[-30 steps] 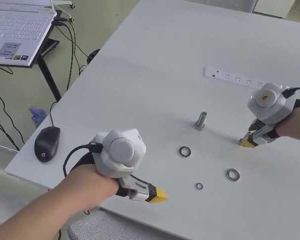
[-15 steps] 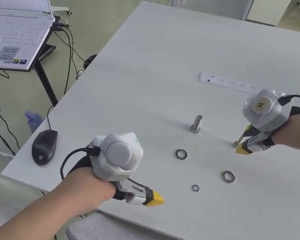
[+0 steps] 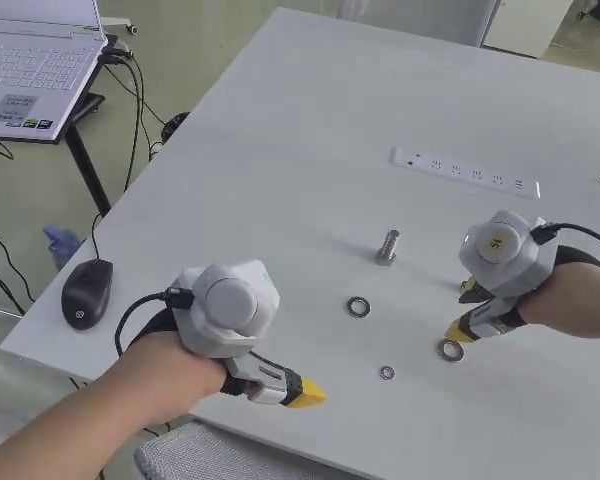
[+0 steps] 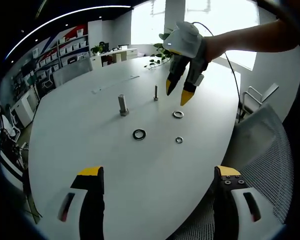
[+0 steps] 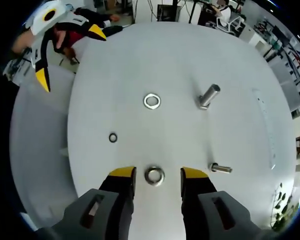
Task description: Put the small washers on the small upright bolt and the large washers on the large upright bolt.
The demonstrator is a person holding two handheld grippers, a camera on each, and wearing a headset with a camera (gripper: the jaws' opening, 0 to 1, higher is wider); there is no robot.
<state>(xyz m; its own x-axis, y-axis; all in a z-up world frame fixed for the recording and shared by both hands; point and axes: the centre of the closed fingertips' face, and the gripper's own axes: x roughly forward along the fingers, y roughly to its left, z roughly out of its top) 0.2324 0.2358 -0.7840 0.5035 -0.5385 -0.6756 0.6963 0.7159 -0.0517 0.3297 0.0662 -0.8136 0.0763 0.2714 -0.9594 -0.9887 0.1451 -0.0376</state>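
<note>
Head view: right gripper (image 3: 459,327) housing covers the small bolt (image 5: 220,168); the dark bit at its edge could be bolt or jaw, can't tell. One yellow tip shows on it, jaw gap hidden; same on left gripper (image 3: 307,392). Off frame: laptop (image 3: 35,60) cut by the top-left picture edge; worktop (image 3: 310,150) far and right edges run out. By the near edge, small washer (image 3: 387,373) too small for detail.

Left gripper (image 3: 305,392) and right gripper (image 3: 461,313): white-domed, yellow-tipped (black cables).
</note>
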